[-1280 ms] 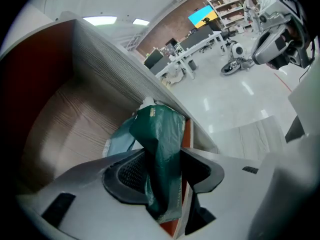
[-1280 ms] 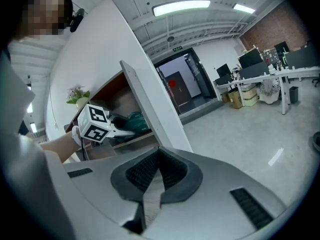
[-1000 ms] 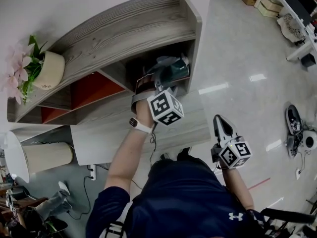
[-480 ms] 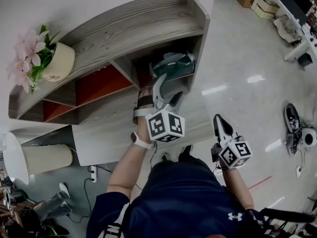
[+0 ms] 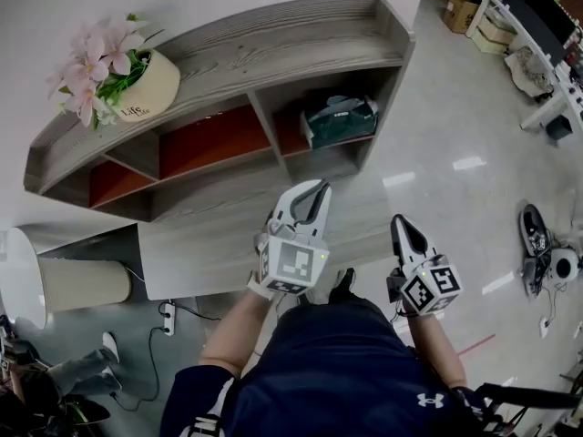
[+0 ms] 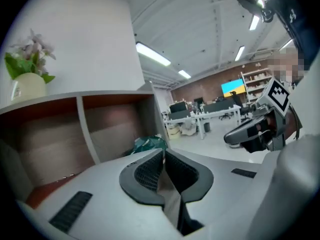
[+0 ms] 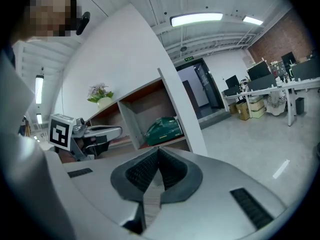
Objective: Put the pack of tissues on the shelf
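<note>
A: Place type?

B: Open-plan office. Left gripper view, 3 o'clock: rows of white desks (image 6: 210,115) with monitors (image 6: 177,106). Behind them a brick wall (image 6: 200,89) with a lit screen (image 6: 232,88), plus storage racks (image 6: 255,79).

A: More?

B: Ceiling strip lights (image 7: 196,19) and a glossy grey floor (image 5: 455,107). Head view has cardboard boxes (image 5: 465,7) at 1 o'clock and a wooden shelf (image 5: 228,53) with a flower pot (image 5: 155,89) at 11.

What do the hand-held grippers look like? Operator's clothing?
The left hand-held gripper and right hand-held gripper match: pale grey shells, tapering jaws lined with dark ribbed pads, each carrying a white cube with black square markers. The left's jaws have just been closing, nothing between them. Navy short-sleeved shirt, small white logo.
</note>
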